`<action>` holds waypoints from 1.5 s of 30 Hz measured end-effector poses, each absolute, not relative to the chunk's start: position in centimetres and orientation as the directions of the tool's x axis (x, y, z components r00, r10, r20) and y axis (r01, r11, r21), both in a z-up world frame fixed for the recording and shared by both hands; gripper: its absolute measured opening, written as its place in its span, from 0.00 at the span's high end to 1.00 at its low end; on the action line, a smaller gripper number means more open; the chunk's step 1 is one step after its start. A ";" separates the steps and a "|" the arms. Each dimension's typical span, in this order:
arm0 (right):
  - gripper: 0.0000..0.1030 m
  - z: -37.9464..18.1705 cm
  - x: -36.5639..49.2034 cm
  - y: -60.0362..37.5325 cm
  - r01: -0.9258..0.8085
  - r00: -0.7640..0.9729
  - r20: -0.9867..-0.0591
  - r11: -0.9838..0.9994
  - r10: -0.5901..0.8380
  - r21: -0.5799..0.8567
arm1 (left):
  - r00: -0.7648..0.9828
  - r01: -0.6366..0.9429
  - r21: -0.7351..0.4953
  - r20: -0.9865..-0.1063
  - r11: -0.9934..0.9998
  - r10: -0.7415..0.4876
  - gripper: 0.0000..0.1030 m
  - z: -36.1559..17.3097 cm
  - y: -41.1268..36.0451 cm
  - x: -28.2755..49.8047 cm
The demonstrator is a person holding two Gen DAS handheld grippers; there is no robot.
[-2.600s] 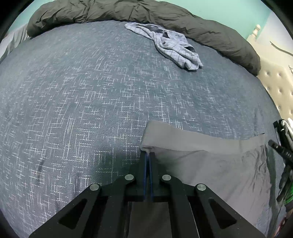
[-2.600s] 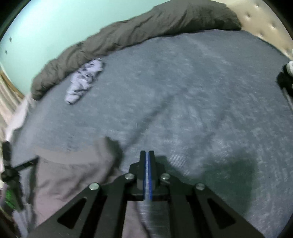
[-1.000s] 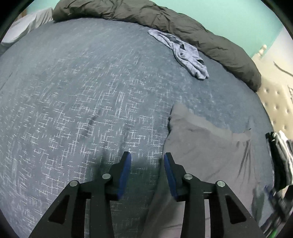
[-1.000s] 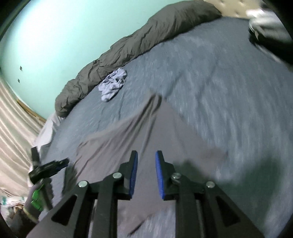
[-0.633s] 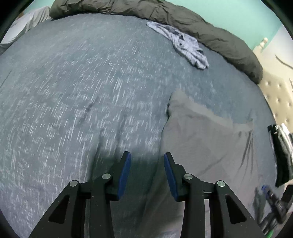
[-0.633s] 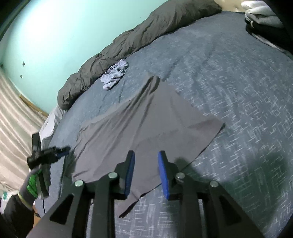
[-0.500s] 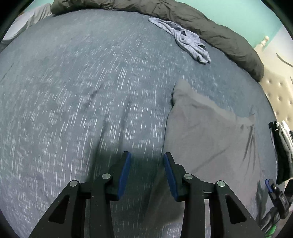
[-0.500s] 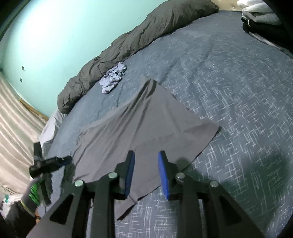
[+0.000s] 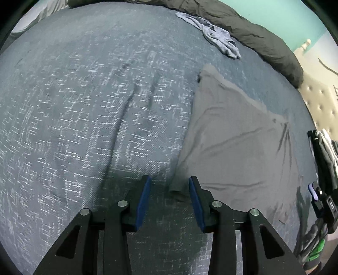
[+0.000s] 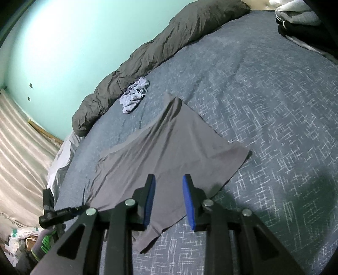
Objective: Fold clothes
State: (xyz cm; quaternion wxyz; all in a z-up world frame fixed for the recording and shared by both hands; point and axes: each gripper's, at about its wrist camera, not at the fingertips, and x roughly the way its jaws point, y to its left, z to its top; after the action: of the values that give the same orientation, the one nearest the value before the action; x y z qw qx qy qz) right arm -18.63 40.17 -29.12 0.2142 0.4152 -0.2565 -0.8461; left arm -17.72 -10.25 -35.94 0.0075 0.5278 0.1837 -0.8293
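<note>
A grey garment (image 9: 232, 137) lies spread flat on the patterned blue bedspread (image 9: 84, 105). My left gripper (image 9: 170, 190) hovers low over the garment's near left corner. Its jaws are closing with that corner between them, and the blue pads (image 9: 143, 196) stand clear of the cloth. In the right wrist view the same grey garment (image 10: 169, 143) stretches away from my right gripper (image 10: 169, 190), which is open above the near edge with nothing pinched.
A crumpled pale blue garment (image 9: 215, 36) lies by the rolled dark duvet (image 9: 259, 40) along the far side. A stack of folded clothes (image 10: 295, 19) sits near the padded headboard (image 9: 319, 101). A curtain (image 10: 19, 148) hangs beyond the bed's left edge.
Both grippers were shut on the garment earlier; they have since let go and it lies flat. My left gripper has slid so the garment's corner now lies between its fingers. The right has barely moved.
</note>
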 end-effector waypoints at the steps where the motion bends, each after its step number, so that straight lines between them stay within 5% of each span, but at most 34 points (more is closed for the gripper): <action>1: 0.75 -29.1 -18.6 40.3 0.147 -0.565 -0.591 -0.776 -0.575 0.614 | -0.444 0.194 -0.293 -0.877 -0.936 0.182 0.83 -35.8 -9.9 -17.7; 2: 0.75 -29.1 -18.6 40.5 0.143 -0.567 -0.590 -0.774 -0.574 0.616 | -0.446 0.184 -0.287 -0.877 -0.940 0.181 0.93 -35.6 -9.7 -17.7; 6: 0.75 -29.2 -18.5 41.3 0.126 -0.576 -0.588 -0.772 -0.569 0.623 | -0.458 0.167 -0.254 -0.876 -0.953 0.153 0.97 -34.5 -8.8 -17.7; 17: 0.75 -29.4 -18.5 43.3 0.075 -0.600 -0.578 -0.759 -0.552 0.647 | -0.514 0.032 -0.190 -0.845 -0.981 0.147 0.97 -28.1 -2.4 -20.3; 27: 0.75 -29.6 -18.4 46.0 0.043 -0.619 -0.573 -0.752 -0.537 0.658 | -0.505 -0.254 -0.221 -0.800 -0.942 0.324 0.97 -22.6 15.5 -26.3; 33: 0.75 -29.7 -18.7 48.0 0.009 -0.638 -0.574 -0.750 -0.514 0.661 | -0.368 -0.392 -0.237 -0.845 -0.889 0.388 0.97 -26.9 28.1 -28.2; 37: 0.75 -30.0 -19.2 49.1 -0.013 -0.646 -0.574 -0.744 -0.504 0.668 | -0.284 -0.364 -0.266 -0.881 -0.893 0.378 0.97 -31.3 29.9 -28.9; 40: 0.75 -30.1 -19.7 49.1 -0.012 -0.638 -0.576 -0.742 -0.511 0.671 | -0.298 -0.328 -0.283 -0.874 -0.901 0.383 0.90 -31.0 28.4 -28.6; 42: 0.75 -30.1 -19.9 48.7 0.002 -0.631 -0.575 -0.743 -0.521 0.670 | -0.337 -0.309 -0.297 -0.854 -0.903 0.397 0.62 -29.8 26.6 -28.4; 45: 0.74 -30.1 -20.5 47.9 0.022 -0.618 -0.575 -0.743 -0.536 0.669 | -0.438 -0.249 -0.272 -0.825 -0.930 0.358 0.45 -27.5 22.2 -28.3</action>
State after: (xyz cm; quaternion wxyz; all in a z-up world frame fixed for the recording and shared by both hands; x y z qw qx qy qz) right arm -20.45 47.87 -30.09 0.1659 0.4042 -0.3176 -0.8416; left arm -28.26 22.23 -27.53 -0.1793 0.4990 0.0550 -0.8461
